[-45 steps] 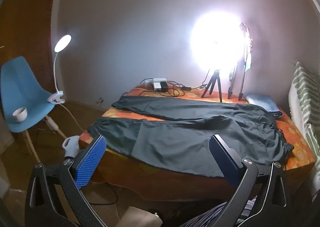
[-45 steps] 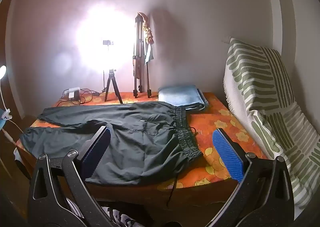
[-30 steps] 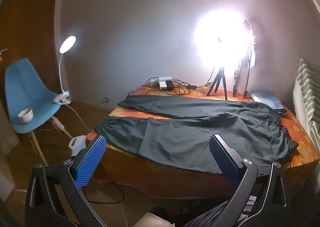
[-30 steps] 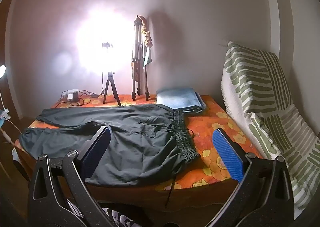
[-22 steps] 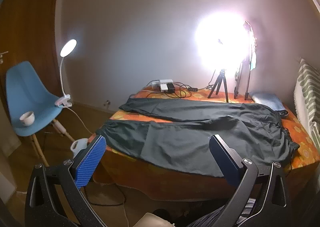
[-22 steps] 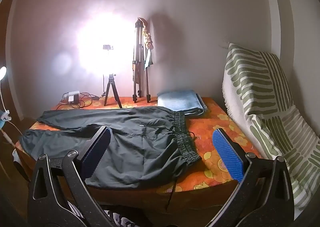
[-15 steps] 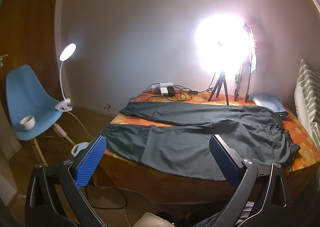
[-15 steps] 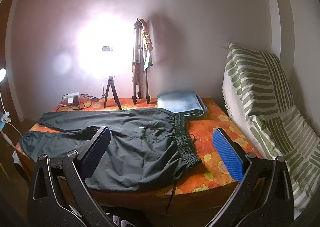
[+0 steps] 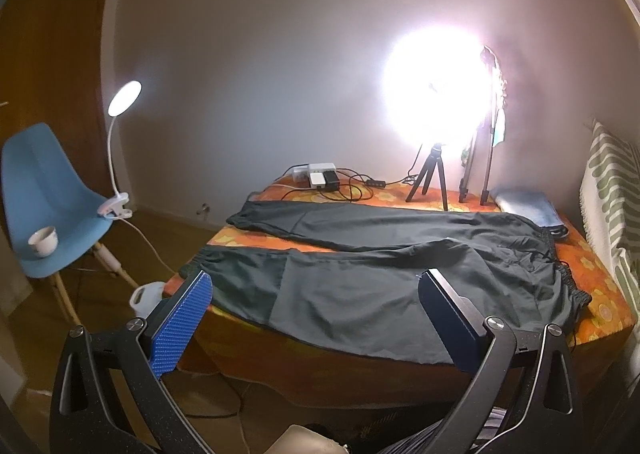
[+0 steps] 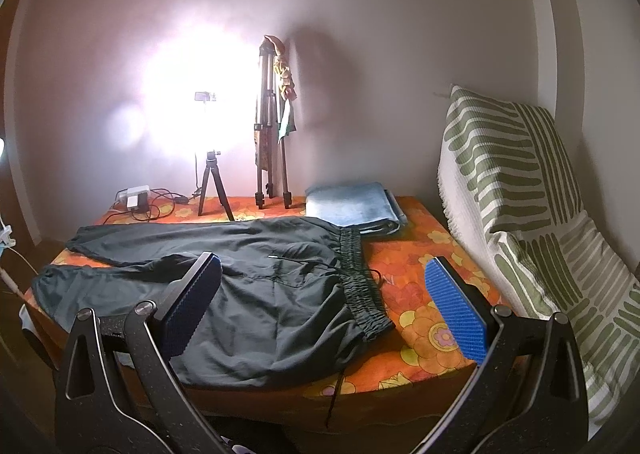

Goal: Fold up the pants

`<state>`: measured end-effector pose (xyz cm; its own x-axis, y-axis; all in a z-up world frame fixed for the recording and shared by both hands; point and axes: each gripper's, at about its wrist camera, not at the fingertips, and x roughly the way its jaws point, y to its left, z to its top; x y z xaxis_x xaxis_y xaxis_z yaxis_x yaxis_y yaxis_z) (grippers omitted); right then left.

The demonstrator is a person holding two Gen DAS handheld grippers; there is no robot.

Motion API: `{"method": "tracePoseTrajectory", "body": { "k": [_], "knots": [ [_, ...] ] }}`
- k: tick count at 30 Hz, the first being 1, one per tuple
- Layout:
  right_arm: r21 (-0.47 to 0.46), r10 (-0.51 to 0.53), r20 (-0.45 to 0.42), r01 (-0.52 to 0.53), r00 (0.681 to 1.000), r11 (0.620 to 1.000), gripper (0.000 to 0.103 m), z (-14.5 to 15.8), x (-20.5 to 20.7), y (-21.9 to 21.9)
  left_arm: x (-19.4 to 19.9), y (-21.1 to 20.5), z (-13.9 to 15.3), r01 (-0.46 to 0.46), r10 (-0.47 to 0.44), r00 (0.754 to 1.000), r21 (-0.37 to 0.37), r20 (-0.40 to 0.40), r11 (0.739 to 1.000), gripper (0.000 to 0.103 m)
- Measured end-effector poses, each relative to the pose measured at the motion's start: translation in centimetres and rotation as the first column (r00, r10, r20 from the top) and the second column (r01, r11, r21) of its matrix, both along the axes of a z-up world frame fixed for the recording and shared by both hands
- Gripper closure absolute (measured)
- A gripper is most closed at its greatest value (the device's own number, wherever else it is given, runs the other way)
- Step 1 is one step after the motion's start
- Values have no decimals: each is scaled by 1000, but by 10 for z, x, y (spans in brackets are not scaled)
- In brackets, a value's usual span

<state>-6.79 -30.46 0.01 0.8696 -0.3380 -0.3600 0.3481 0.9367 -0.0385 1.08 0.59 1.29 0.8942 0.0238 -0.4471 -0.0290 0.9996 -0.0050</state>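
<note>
Nearest the cameras, the left gripper [image 9: 316, 318] and the right gripper [image 10: 324, 306] hang in the air short of the bed's front edge, each with its jaws spread wide and nothing between the blue pads. Beyond them the dark pants [image 9: 400, 270] lie flat and unfolded on the bed [image 10: 436, 286], which is covered in an orange flowered cloth. The near leg runs along the front edge and its hem droops a little over that edge; the far leg lies across the middle of the bed, angled toward the left end, with a strip of orange cloth showing between the two legs. The gathered waistband [image 10: 360, 286] sits toward the right end, and a drawstring hangs over the front edge below it. Behind the waistband, near the back right corner, rests a folded blue towel [image 10: 352, 207]. Along the back edge stand a small tripod with a glaring lamp [image 10: 212, 189] and a taller folded tripod [image 10: 272, 141] leaning by the wall, with a power strip and tangled cables [image 9: 324, 179] at the back left corner. Off the left end stands a blue chair [image 9: 44, 197] carrying a white cup [image 9: 43, 241] and a clip-on lamp [image 9: 118, 157]. Against the right end leans a green-striped cushion [image 10: 520, 193].
</note>
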Motion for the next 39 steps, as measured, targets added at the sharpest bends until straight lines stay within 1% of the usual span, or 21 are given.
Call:
{"method": "tracePoseTrajectory", "body": {
  "k": [39],
  "knots": [
    [-2,2,0,-2,1000,1000,0,-1,0,0,-2,-7,3,21,-21,1000,4,18,1000,0]
  ]
}}
